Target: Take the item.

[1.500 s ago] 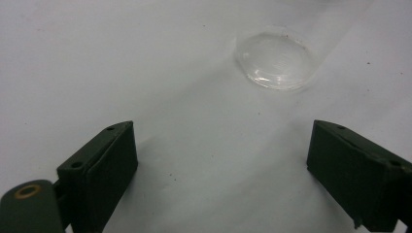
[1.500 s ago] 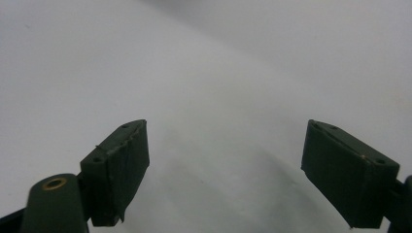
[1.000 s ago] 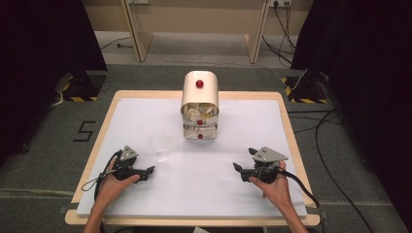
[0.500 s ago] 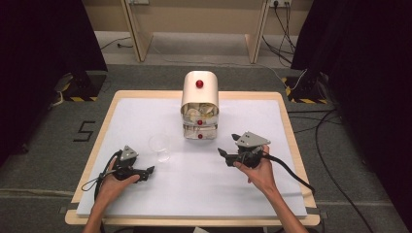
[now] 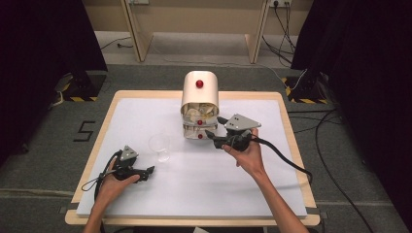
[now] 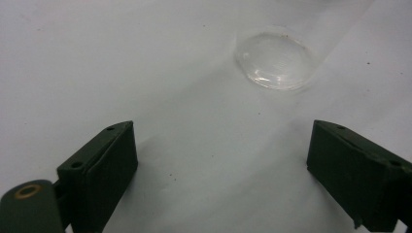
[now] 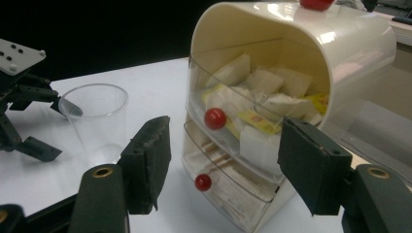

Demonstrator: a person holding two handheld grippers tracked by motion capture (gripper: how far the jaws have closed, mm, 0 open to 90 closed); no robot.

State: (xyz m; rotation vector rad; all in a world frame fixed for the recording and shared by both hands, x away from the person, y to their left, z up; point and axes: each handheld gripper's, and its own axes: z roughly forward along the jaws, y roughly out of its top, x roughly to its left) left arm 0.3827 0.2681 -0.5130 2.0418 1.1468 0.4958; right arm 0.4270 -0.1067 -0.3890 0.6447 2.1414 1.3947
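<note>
A cream dispenser box (image 5: 199,104) with two clear drawers stands at the table's far middle. Each drawer has a red knob; the upper knob (image 7: 214,118) sits on a drawer full of sachets, the lower knob (image 7: 202,182) on a drawer of flat packets. My right gripper (image 5: 214,132) is open, just right of the box front, with the drawers between its jaws in the right gripper view (image 7: 223,167). A clear plastic cup (image 5: 160,146) stands left of the box. My left gripper (image 5: 147,172) is open, low on the table near the cup (image 6: 275,60).
White paper covers the wooden table (image 5: 145,95). A cable (image 5: 286,162) trails from the right gripper toward the table's right edge. Dark curtains and a wooden frame (image 5: 136,29) stand beyond the table.
My right gripper has moved forward and left from the near right of the table up to the front of the dispenser box. The left gripper has stayed in place.
</note>
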